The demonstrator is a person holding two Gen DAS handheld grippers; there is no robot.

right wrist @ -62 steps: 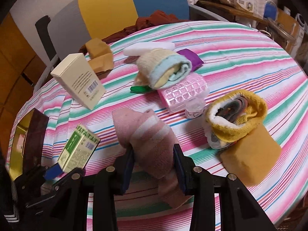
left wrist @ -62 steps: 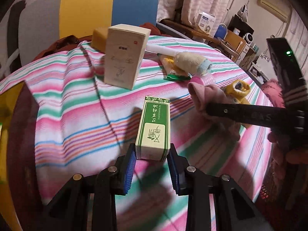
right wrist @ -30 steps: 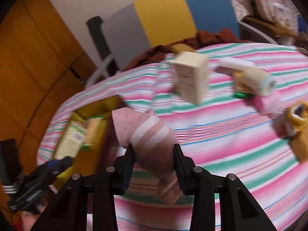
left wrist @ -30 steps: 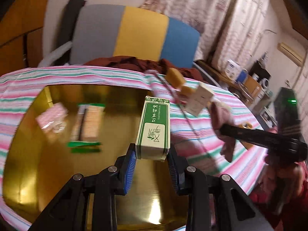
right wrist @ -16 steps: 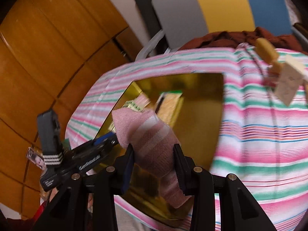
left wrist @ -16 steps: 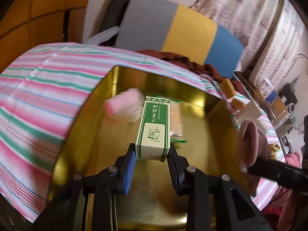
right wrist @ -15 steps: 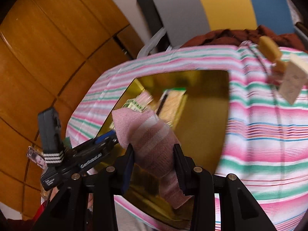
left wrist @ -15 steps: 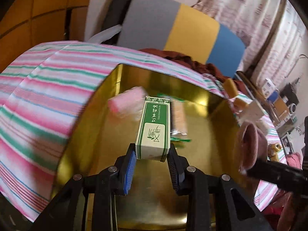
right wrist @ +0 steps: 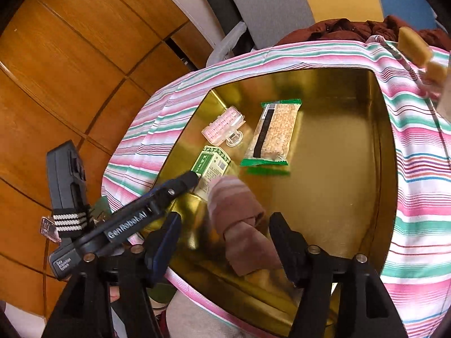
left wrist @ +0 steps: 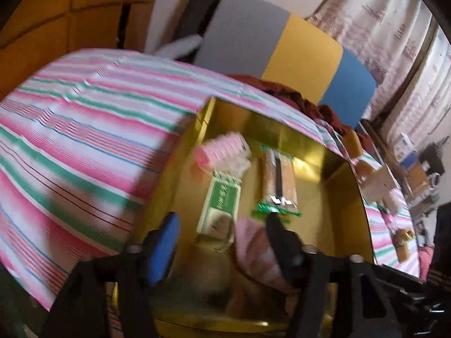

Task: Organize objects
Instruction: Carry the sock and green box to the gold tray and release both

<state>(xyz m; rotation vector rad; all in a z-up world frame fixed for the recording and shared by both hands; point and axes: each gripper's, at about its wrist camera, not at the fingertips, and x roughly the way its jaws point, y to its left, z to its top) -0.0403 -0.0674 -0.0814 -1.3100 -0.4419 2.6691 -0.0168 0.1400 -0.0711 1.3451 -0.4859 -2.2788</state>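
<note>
The gold tray [left wrist: 324, 219] [right wrist: 338, 169] holds a pink hair roller [left wrist: 222, 155] [right wrist: 224, 125], a wrapped snack bar [left wrist: 279, 180] [right wrist: 274, 135], a green box [left wrist: 220, 211] [right wrist: 211, 166] and a pink striped sock [left wrist: 253, 253] [right wrist: 239, 222]. My left gripper [left wrist: 221, 239] hovers over the tray's near end, its jaws opening; the green box lies flat just ahead of them, free. My right gripper [right wrist: 225, 242] is also opening. The sock slumps between its jaws on the tray floor, clear of both pads. One left gripper finger [right wrist: 180, 184] reaches in beside the box.
A pink, green and white striped cloth [left wrist: 84, 140] [right wrist: 417, 140] covers the table around the tray. Tan blocks [right wrist: 414, 45] and a cream box [left wrist: 377, 183] sit beyond its far right corner. A grey, yellow and blue chair back [left wrist: 301, 59] stands behind; wood panelling [right wrist: 70, 70] at left.
Both grippers came over the tray and spread their jaws. The green box left the left gripper and now lies in the tray. The sock dropped out of the right gripper's grip.
</note>
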